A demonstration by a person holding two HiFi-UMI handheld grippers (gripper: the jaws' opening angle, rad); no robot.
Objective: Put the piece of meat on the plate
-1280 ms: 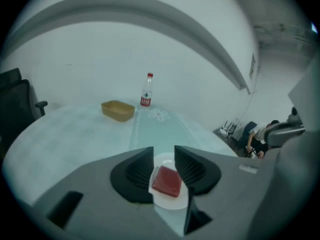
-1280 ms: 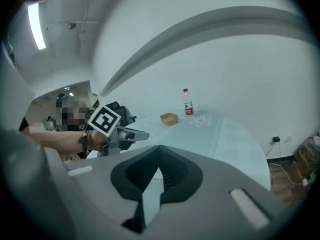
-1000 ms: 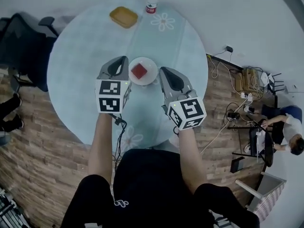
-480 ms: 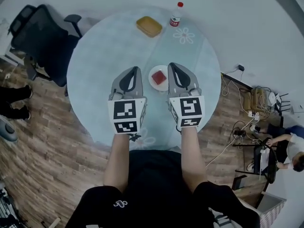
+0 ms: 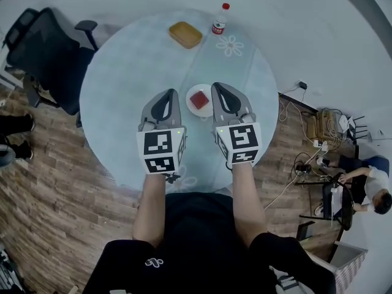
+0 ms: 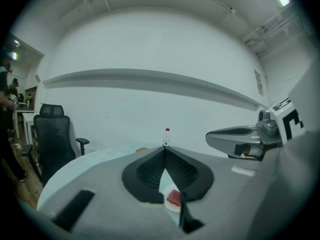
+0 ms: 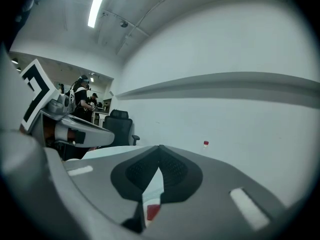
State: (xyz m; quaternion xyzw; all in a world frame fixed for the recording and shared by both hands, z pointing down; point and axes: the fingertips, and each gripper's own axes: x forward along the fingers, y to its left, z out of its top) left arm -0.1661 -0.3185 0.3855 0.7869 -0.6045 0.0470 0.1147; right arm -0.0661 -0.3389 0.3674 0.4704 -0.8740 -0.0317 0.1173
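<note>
Person seated at a round table [image 5: 122, 90], a gripper in each hand, both held out over the top and pointing away from the body, nearly level. Left gripper [image 5: 173, 92]: jaws pressed together, nothing between them. Right gripper [image 5: 216, 86]: jaws also pressed together, empty. The piece of meat [image 5: 199, 100] already lies flat on the small white plate [image 5: 190, 94], near the middle of the table. The plate sits in the gap between the two grippers. Relation that matters: the meat is to the right of the left gripper and to the left of the right gripper, below both. From above the right gripper's flank overlaps the plate's rim while the left stands just beside it, so the right looks marginally nearer, though the height of either over the plate cannot be judged. The meat is a red, roughly square slab with no marked long axis, its edges turned a little off the line the grippers point along. Judgement: the placing looks done, with no grasp needed. Well apart at the far edge are a red-capped bottle [image 5: 218, 21] and a yellow dish [image 5: 185, 34]. A black office chair [image 5: 38, 48] stands off to the left.
</note>
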